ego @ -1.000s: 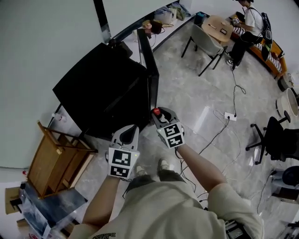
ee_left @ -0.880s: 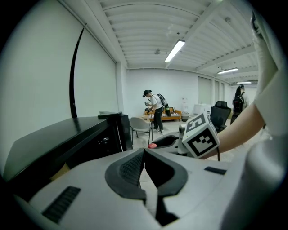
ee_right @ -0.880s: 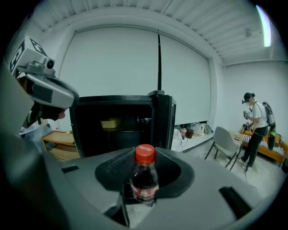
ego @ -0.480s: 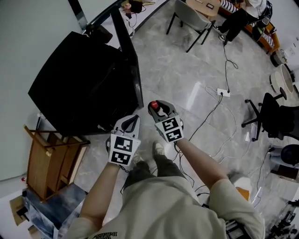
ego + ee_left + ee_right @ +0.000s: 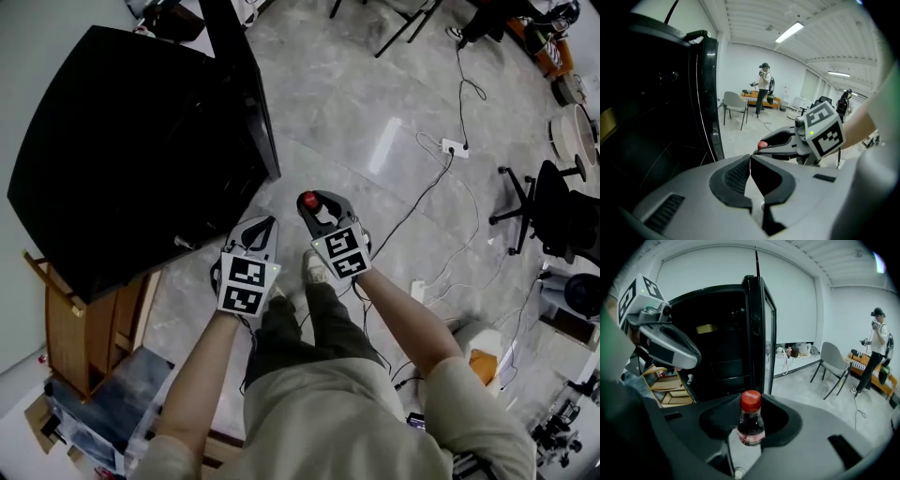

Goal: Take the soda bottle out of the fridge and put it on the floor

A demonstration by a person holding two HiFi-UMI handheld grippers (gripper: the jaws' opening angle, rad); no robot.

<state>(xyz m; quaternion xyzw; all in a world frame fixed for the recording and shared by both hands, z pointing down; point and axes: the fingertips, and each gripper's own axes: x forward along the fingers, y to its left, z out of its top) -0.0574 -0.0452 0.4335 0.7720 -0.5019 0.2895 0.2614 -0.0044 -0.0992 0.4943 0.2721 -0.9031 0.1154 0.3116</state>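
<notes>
The soda bottle (image 5: 751, 423), dark with a red cap (image 5: 309, 200), stands upright between the pads of my right gripper (image 5: 317, 208), which is shut on its body below the cap. The gripper holds it above the grey floor, just in front of the black fridge (image 5: 131, 150), whose door (image 5: 246, 89) stands open. My left gripper (image 5: 257, 236) hovers close beside it on the left, shut and empty, with its pads (image 5: 736, 176) meeting at the tips. In the left gripper view the right gripper (image 5: 787, 140) and the red cap (image 5: 762, 144) show just ahead.
A wooden rack (image 5: 80, 328) stands left of the fridge. The person's feet (image 5: 316, 266) are right under the grippers. Cables and a power strip (image 5: 453, 145) lie on the floor to the right, near an office chair (image 5: 553, 211). Another person (image 5: 877, 350) and a grey chair (image 5: 832, 363) are far back.
Both grippers have drawn back from the fridge's open front, with the bottle still held in the right one. The head view has tilted further down onto the floor and feet.
</notes>
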